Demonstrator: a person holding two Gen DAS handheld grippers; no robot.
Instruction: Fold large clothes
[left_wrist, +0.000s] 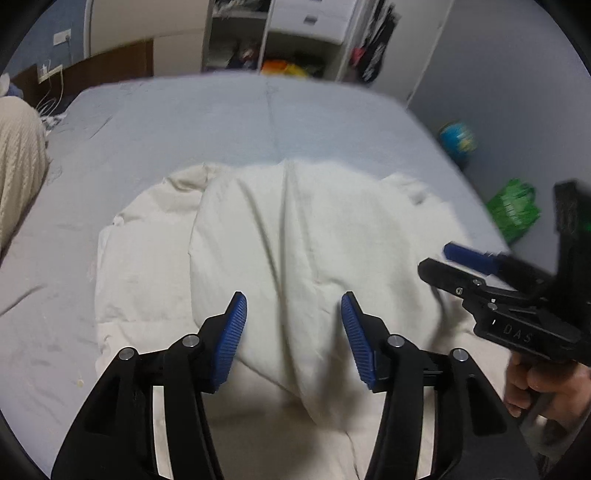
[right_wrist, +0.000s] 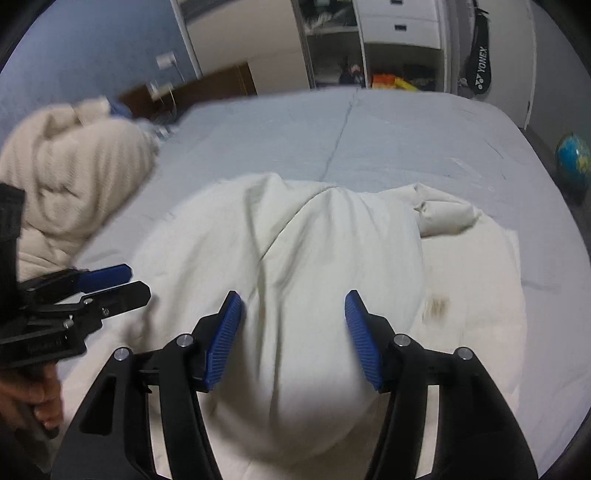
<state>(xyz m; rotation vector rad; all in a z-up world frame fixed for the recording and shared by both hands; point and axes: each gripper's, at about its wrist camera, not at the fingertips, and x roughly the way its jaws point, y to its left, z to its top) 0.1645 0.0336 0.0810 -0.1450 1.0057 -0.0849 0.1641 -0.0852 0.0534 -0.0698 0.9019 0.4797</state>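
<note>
A large cream-white garment (left_wrist: 280, 236) lies bunched and partly folded on the light blue bed; it also shows in the right wrist view (right_wrist: 295, 258), with a small brown stain (right_wrist: 436, 308) on its right part. My left gripper (left_wrist: 293, 332) is open and empty, hovering above the garment's near part. My right gripper (right_wrist: 293, 336) is open and empty above the same garment. Each gripper shows in the other's view: the right one (left_wrist: 439, 258) at the right edge, the left one (right_wrist: 138, 282) at the left edge.
The light blue bed (left_wrist: 184, 122) fills both views. A cream knitted blanket (right_wrist: 70, 173) is heaped at the bed's left. A wardrobe and shelves (right_wrist: 388, 40) stand beyond the bed. A globe (right_wrist: 574, 162) and a green bag (left_wrist: 513, 206) are on the floor at the right.
</note>
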